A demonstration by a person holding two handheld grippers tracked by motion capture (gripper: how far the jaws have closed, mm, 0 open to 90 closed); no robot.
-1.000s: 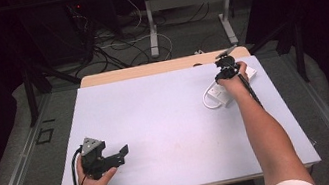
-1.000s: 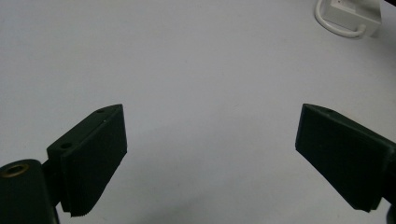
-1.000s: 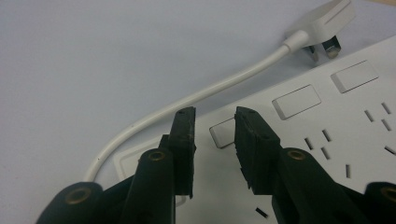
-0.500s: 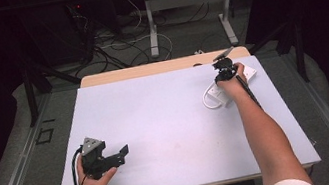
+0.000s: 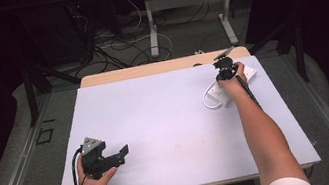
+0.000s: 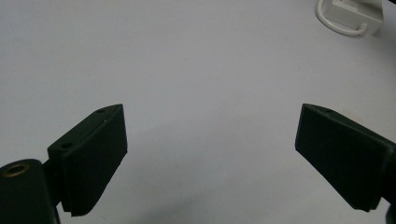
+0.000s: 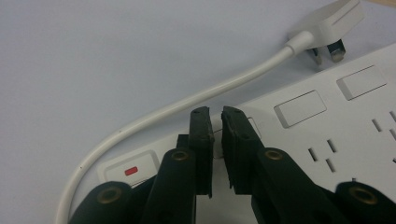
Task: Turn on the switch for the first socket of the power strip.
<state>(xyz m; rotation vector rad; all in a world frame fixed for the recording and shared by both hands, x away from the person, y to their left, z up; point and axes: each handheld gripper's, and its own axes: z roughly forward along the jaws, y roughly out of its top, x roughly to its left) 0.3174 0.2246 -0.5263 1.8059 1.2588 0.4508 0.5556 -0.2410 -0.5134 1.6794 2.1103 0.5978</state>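
A white power strip [image 5: 217, 95] lies at the far right of the white table [image 5: 157, 124], its short cable [image 5: 206, 103] looping off the left end. My right gripper [image 5: 225, 65] hovers over the strip. In the right gripper view its jaws [image 7: 217, 114] are shut to a thin slit, tips right over a rocker switch of the strip [image 7: 327, 135]. Another switch [image 7: 130, 170] with a red mark sits nearer. The cable [image 7: 196, 100] runs to a white plug [image 7: 334, 23] lying on the table. My left gripper [image 5: 121, 154] rests open at the near left, nothing between its jaws [image 6: 210, 140].
A wooden strip [image 5: 163, 66] borders the table's far edge. Beyond it the floor holds tangled cables [image 5: 119, 44] and another table's legs [image 5: 152, 28]. In the left gripper view the power strip's end [image 6: 352, 14] shows far off across bare tabletop.
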